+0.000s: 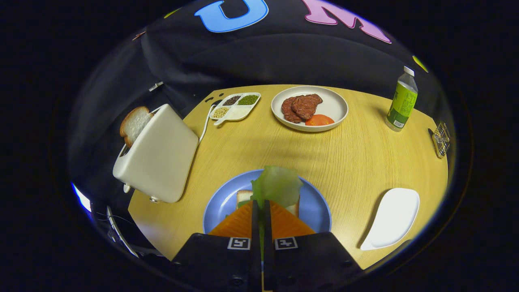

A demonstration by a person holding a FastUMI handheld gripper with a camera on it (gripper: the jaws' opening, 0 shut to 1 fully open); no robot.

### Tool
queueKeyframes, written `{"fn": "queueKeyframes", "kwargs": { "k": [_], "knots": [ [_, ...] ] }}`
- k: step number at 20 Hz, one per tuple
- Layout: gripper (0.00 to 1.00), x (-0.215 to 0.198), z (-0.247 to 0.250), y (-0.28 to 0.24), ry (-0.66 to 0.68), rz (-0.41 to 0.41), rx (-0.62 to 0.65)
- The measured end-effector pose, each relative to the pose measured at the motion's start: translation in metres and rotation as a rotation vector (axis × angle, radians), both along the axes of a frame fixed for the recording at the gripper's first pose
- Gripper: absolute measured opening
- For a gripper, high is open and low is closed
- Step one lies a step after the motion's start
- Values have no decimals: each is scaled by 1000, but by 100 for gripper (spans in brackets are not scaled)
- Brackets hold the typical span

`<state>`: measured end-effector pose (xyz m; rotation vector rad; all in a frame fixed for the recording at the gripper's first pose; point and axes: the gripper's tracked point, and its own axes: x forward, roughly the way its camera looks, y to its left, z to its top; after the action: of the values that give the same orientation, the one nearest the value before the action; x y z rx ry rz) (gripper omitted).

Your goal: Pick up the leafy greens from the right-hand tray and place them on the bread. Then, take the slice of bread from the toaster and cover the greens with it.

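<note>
The gripper (261, 205), fingers pinched together on the lettuce leaf (276, 185), holds it over the bread (244, 196) on the blue plate (314, 209). Releasing it remains; the toaster's (160, 154) slice (134, 123) sits untouched.

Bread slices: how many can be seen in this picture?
2. One bread slice stands in the toaster. The other lies on the blue plate, under the leafy greens held in the gripper. Others may be hidden.

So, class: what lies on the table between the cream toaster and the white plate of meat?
In the gripper view, a small white divided dish of seeds sits between toaster and plate.
</note>
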<state>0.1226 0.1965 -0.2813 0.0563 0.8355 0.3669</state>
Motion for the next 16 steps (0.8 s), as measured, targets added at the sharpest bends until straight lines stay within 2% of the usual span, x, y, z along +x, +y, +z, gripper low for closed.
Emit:
{"fn": "queueKeyframes", "kwargs": {
  "k": [1,2,3,4,5,7,8,12,16],
  "knots": [
    [11,-1,-3,-2,5,-3,-8],
    [20,-2,-6,-4,13,-10,-21],
    [18,-3,-9,-3,19,-11,-24],
    [27,-3,-10,-5,19,-16,-32],
    [28,-4,-9,-7,16,-20,-39],
    [44,-5,-8,-7,4,-29,-50],
    [63,-6,-3,-8,-3,-31,-51],
    [98,-8,31,-7,-70,-48,-38],
    [100,-2,97,1,-229,-30,-56]
  ]
}}
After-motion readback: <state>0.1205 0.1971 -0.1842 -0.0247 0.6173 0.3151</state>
